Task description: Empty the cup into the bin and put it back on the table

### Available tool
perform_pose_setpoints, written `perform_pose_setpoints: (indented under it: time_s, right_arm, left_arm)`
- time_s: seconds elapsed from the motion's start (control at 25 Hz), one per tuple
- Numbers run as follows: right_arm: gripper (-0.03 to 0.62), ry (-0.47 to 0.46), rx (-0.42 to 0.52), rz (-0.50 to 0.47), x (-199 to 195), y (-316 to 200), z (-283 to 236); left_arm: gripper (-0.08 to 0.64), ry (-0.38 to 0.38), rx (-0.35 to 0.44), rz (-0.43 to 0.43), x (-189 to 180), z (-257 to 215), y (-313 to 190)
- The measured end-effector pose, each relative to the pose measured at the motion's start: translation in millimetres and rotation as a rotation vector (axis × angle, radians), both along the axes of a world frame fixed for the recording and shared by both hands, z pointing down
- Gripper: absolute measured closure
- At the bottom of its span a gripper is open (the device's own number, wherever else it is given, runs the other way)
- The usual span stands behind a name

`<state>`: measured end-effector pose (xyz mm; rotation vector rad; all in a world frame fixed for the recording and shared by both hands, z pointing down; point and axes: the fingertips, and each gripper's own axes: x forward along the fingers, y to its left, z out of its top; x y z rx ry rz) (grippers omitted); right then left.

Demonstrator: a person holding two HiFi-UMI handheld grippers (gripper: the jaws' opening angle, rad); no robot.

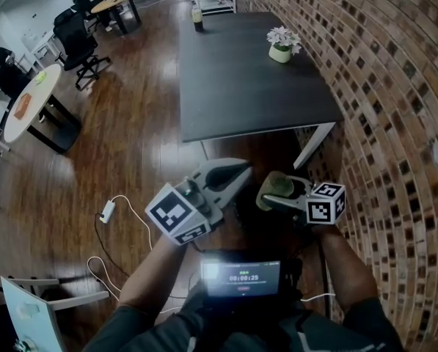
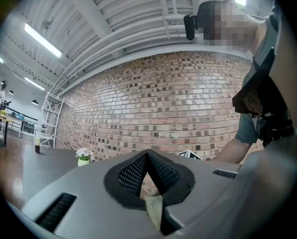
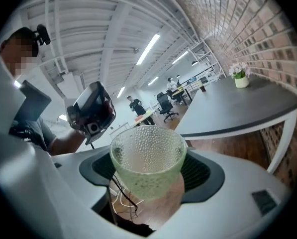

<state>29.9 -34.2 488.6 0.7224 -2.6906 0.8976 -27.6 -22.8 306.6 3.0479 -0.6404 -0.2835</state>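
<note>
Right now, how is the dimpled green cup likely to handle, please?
The cup looks like rigid glass, so probably fragile. Its dimpled wall should resist slipping in the right gripper. It appears empty, so likely light.

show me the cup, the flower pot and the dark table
cup [image 3: 147, 168]: right gripper view, its dimpled side wall.
flower pot [image 1: 280, 53]: head view, the pot's front.
dark table [image 1: 241, 79]: head view, bare middle of its top.

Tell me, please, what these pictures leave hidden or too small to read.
Bin: appears in no view.
Cup base: right gripper view, hidden behind the right gripper's body.
Bottle label, on the table: head view, too small.
Distant people: right gripper view, too small, blurred.
</note>
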Motion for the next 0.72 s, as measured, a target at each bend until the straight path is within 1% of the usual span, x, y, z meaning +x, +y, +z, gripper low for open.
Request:
perform_pose_setpoints:
  time_s: [0.2, 0.36, 0.44, 0.72]
  right_arm:
    - [0.202, 0.159, 0.123, -0.023, -2.1, 3.3, 2.0]
    - [0.202, 0.245, 0.2, -0.032, -2.9, 4.6, 1.7]
    - [0.202, 0.274, 0.226, -0.037, -3.8, 5.6, 1.0]
    - [0.202, 0.335, 0.258, -0.043, -5.6, 6.4, 3.5]
  left_arm:
    - [0.566, -0.009, 0.006, 0.008, 1.6, 2.9, 5.5]
    - [0.566, -0.011, 0.003, 0.006, 1.3, 4.1, 5.7]
    - [0.566, -0.013, 0.004, 0.007, 0.4, 3.8, 5.8]
    - [0.566, -0.008, -0.002, 0.014, -2.9, 7.5, 6.8]
